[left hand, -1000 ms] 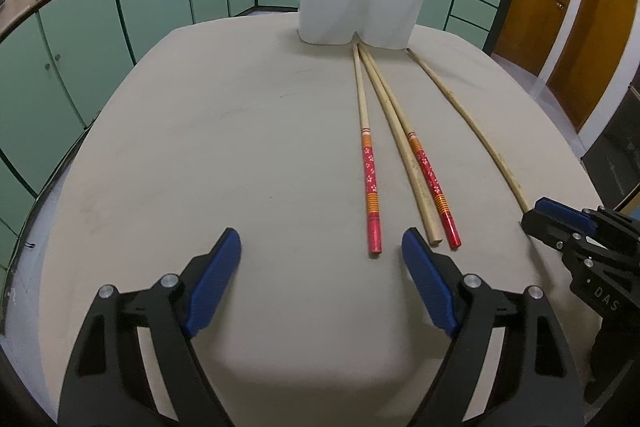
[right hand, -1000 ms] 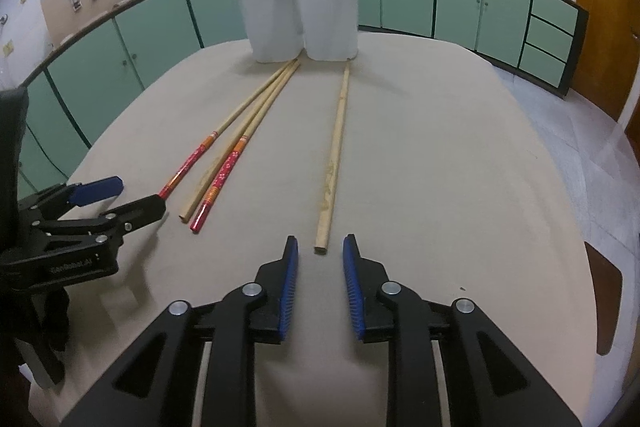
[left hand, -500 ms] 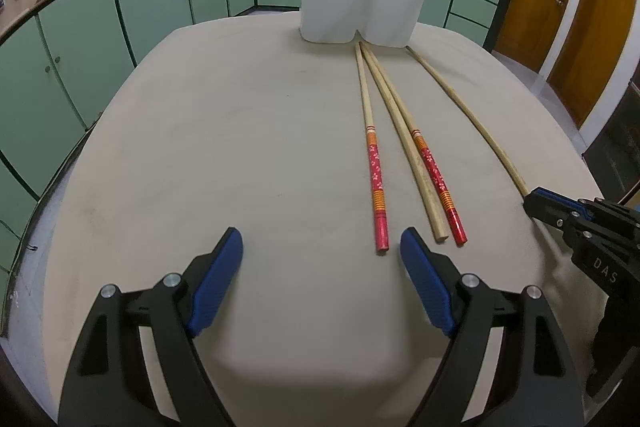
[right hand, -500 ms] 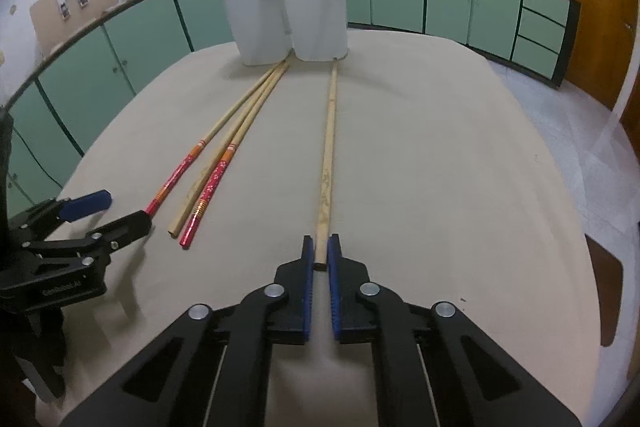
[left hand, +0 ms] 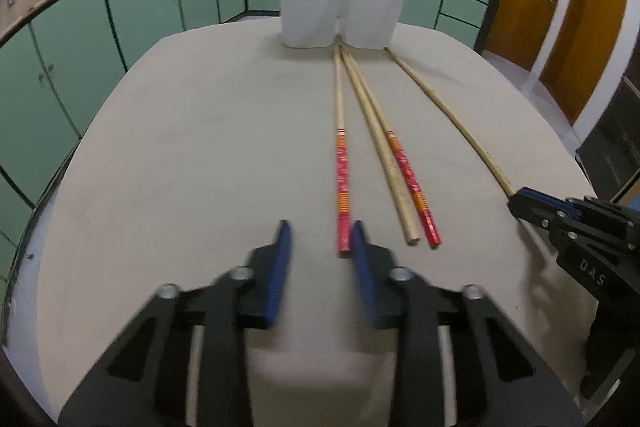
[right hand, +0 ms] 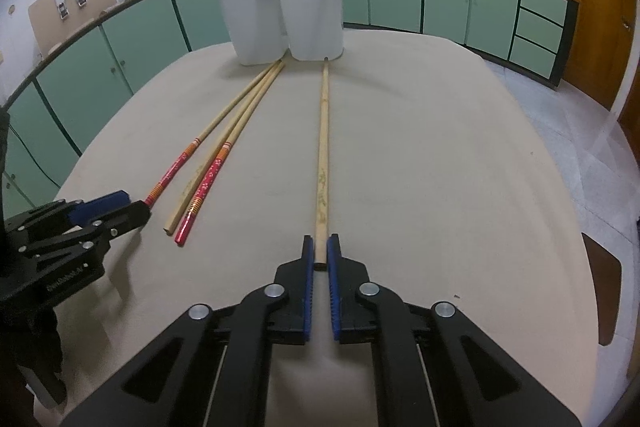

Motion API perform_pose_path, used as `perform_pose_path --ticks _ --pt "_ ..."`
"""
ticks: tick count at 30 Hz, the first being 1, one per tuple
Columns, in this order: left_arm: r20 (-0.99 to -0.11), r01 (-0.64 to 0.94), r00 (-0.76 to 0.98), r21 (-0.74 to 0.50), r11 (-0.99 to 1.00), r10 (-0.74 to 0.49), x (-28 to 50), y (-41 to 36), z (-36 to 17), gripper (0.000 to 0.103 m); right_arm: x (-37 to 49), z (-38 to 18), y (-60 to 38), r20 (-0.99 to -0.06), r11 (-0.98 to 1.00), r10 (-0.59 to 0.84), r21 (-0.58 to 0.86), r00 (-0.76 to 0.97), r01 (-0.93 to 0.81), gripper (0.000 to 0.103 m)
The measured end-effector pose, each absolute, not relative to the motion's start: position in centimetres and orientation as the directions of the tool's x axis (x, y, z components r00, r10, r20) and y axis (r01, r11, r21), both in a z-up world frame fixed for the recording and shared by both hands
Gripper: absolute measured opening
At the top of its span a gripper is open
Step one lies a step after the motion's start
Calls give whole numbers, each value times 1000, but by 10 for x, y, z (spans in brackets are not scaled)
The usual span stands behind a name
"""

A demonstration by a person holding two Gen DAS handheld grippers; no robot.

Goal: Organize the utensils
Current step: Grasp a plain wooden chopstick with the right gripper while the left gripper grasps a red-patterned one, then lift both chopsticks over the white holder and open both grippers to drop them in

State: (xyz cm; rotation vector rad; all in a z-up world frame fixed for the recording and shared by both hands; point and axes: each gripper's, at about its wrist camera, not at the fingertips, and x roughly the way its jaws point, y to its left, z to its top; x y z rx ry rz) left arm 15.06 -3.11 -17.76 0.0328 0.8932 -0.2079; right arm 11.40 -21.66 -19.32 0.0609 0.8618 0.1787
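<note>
Four chopsticks lie on the beige table (left hand: 192,155), running toward a white two-part holder (left hand: 340,7). My left gripper (left hand: 320,239) is closing, its fingers blurred. The near end of a red-patterned chopstick (left hand: 342,187) lies between the jaws against the right finger; the left finger stands apart. Beside it lie a plain wooden chopstick (left hand: 384,155) and a second red-patterned one (left hand: 408,179). My right gripper (right hand: 320,255) is shut on the near end of the long plain chopstick (right hand: 323,147), which still rests on the table.
The holder (right hand: 280,19) has dark and red chopsticks standing in it. Green cabinets (left hand: 60,75) ring the table, and wooden doors (left hand: 560,7) stand at the right. A brown chair seat (right hand: 604,291) shows beyond the table's right edge.
My left jaws went from wide open to a narrow gap around the red chopstick's end. My right jaws closed onto the end of the long plain chopstick.
</note>
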Motion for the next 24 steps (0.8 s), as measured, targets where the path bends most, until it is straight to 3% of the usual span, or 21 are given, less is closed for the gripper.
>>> perform_pose_path --ticks 2,10,24 --pt "-777 198 600 -88 976 -191 152 -33 -178 5 115 -194 -219 -747 981 192 141 636 -131 7" --pt "-754 163 621 -142 976 -214 148 -23 -170 5 112 -190 -226 -730 975 218 186 648 -120 7" --pt "-586 219 780 -75 973 -221 129 -13 -60 5 99 -102 -243 -604 981 193 102 773 -164 7"
